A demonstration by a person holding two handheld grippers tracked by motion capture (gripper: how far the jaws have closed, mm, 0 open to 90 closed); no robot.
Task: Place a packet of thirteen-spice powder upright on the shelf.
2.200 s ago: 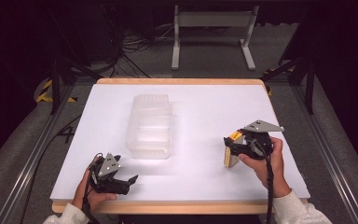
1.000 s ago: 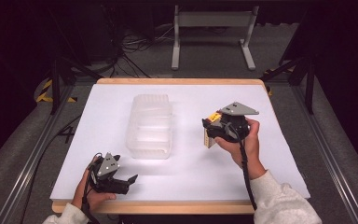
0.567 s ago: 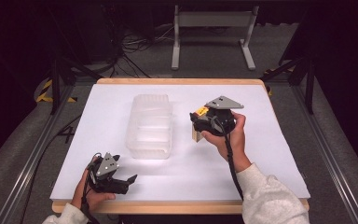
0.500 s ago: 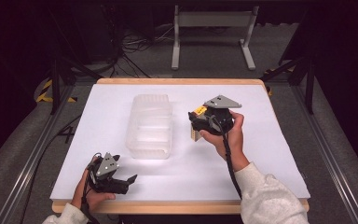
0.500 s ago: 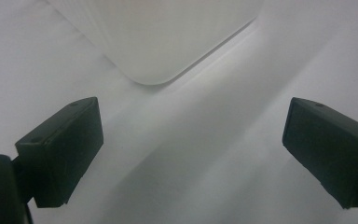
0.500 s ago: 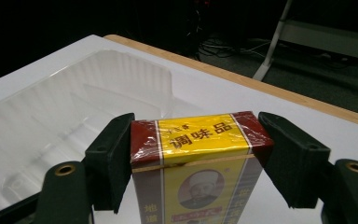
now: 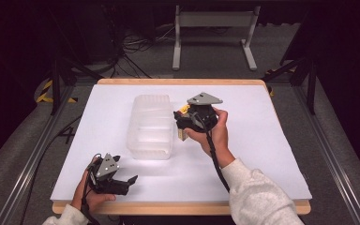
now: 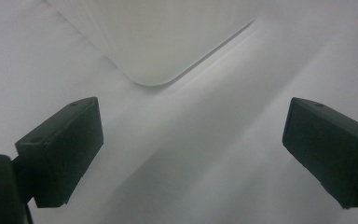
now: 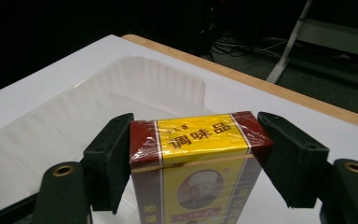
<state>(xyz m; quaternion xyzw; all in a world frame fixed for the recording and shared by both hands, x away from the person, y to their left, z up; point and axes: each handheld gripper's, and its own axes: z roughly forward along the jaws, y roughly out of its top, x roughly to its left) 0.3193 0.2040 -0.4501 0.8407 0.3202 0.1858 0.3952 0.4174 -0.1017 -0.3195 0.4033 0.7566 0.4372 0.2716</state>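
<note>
We read one label: the yellow band across the top face of the red-and-yellow box carries the characters 调味品. Smaller print above them and on the front face, around a portrait, is too blurred to read.

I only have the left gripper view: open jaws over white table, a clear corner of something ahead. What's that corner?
Observer: It's a corner of a clear plastic bin standing mid-table; high view shows nothing in it.
Operator: Where's the right gripper?
Observer: The right gripper is beside the bin's right wall, lifted in the hand.
Operator: Holding anything?
Observer: Yes, its own view shows the jaws shut on a red-and-yellow box, wrapped in film, with the bin just beyond it.
</note>
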